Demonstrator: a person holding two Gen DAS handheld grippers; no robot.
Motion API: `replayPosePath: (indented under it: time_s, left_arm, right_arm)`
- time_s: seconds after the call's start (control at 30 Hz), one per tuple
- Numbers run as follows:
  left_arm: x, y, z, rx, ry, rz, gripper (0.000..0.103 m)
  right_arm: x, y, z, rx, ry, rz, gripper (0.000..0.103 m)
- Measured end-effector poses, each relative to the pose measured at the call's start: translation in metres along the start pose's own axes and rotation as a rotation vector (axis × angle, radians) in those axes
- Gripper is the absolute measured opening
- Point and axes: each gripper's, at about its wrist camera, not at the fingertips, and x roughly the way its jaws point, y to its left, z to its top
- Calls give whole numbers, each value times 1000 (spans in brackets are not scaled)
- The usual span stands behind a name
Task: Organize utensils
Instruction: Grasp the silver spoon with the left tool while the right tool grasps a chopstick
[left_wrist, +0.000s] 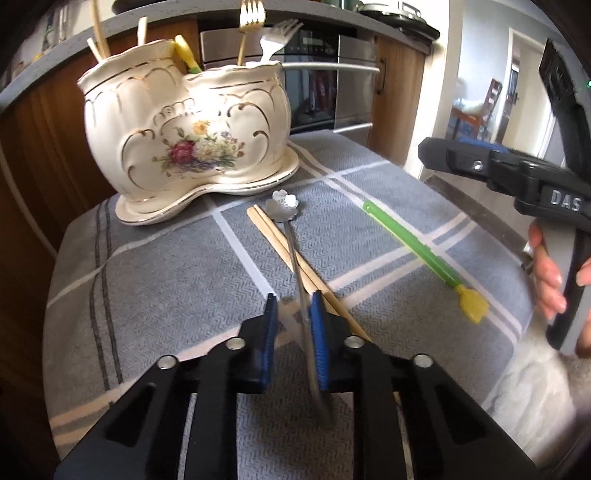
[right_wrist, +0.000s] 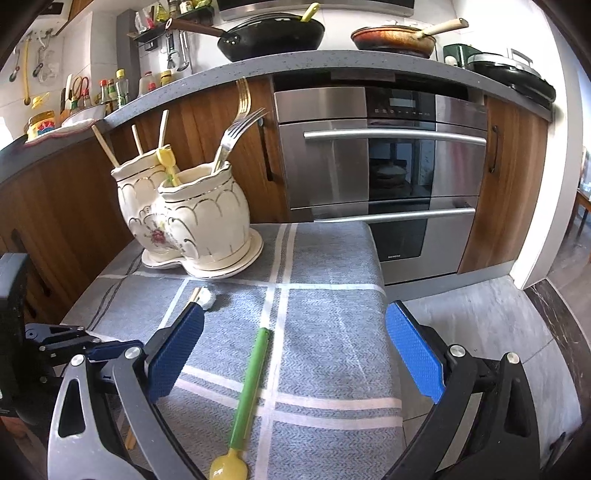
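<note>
While the left gripper (left_wrist: 291, 314) had its jaws narrowed around the metal spoon (left_wrist: 295, 251), whether both pads pressed it I could not tell. The spoon lay on the grey cloth (left_wrist: 147, 280) across 2 chopsticks (left_wrist: 280, 243), its long axis running from the jaws toward 12 o'clock, flower end nearest the ceramic holder (left_wrist: 184, 140) at 11 o'clock. The right gripper (right_wrist: 295, 354) stood wide and empty over the green spoon (right_wrist: 251, 384), which pointed to 12 o'clock.

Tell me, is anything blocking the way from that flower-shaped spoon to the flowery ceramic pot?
Nothing visible does. The flower spoon sits between the left tool's pads, across the chopsticks. Only bare cloth lies between it and the ceramic holder.
</note>
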Motion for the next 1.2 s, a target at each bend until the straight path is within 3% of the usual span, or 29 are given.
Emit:
replayPosePath:
  time_s: [0.07,0.13,0.23,0.37,0.53,0.7,0.87,1.2]
  left_arm:
    - [3,-2,3,15,7,18,16]
    - [4,0,5,19,9,27,5]
    - [0,4,2,26,14,28,5]
    - [-11,12,-5,9,22,23,5]
    - [-35,19,-11,-29,-35,14,5]
    - [-44,26,-17,-34,-21,81,5]
    - [-36,43,-24,-77,24,94,5]
    - [-28,47,-19,-98,48,34,7]
  right_arm:
    - [1,3,0,-7,5,2,96]
    - [4,7,-1,-21,20,8,95]
    - [7,15,-3,-46,43,26,90]
    - [14,29,-6,-66,108,102,75]
    - [27,52,-11,-96,178,188,61]
    - [40,77,-17,-150,240,223,48]
    - [53,93,-18,-190,282,210,30]
    - [62,96,-14,-192,351,196,21]
